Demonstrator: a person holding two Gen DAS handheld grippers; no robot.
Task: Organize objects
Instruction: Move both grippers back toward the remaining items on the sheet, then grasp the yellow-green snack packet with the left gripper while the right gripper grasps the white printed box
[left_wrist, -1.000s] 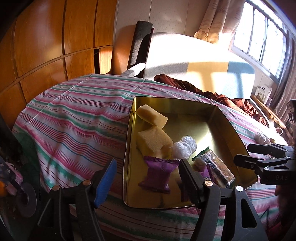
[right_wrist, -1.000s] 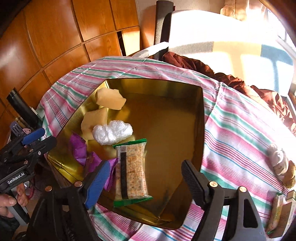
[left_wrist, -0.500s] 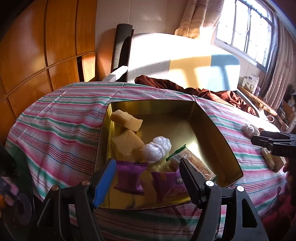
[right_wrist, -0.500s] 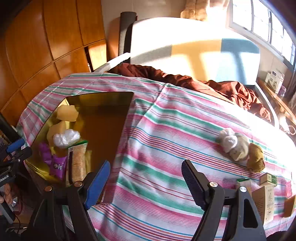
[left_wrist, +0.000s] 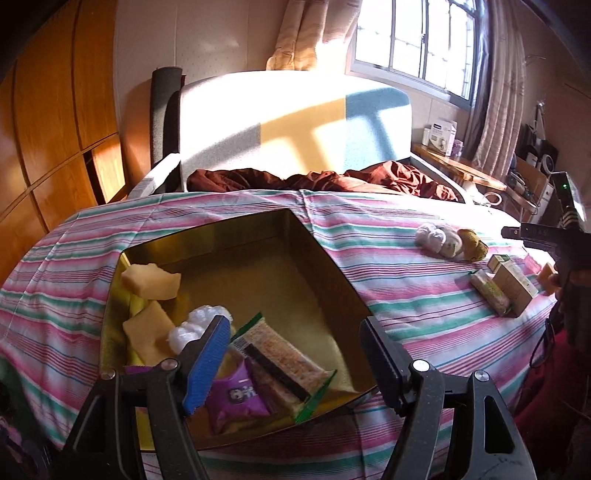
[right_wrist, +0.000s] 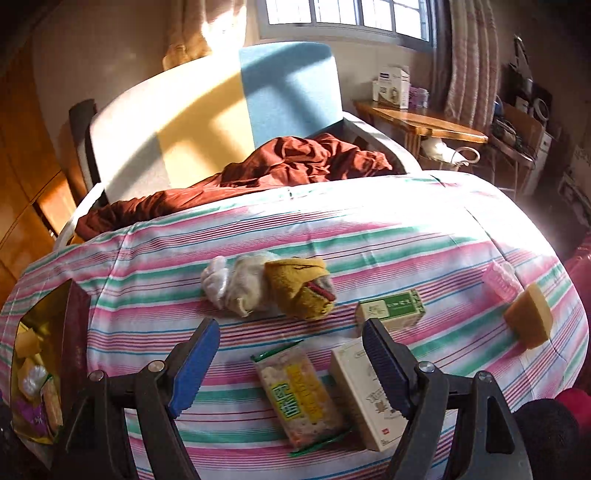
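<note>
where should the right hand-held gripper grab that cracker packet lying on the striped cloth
Probably across the cracker packet at its middle, pinching the two long edges from above. It lies flat on the striped cloth. The white box crowds one long edge, so one finger must slip into that gap. The right hand-held gripper hangs open over it.

This is looking like a lived-in room of a home, a bedroom or sitting room. Sunlight is pouring through a barred window hung with patterned curtains and is falling across a pale upholstered armchair where a rumpled maroon cloth is lying, while wooden wardrobe panels are lining the wall on the left. A striped pink, green and white sheet is covering the surface in front, a small wooden side table is holding cartons by the window, and household clutter is crowding the far right corner.
</note>
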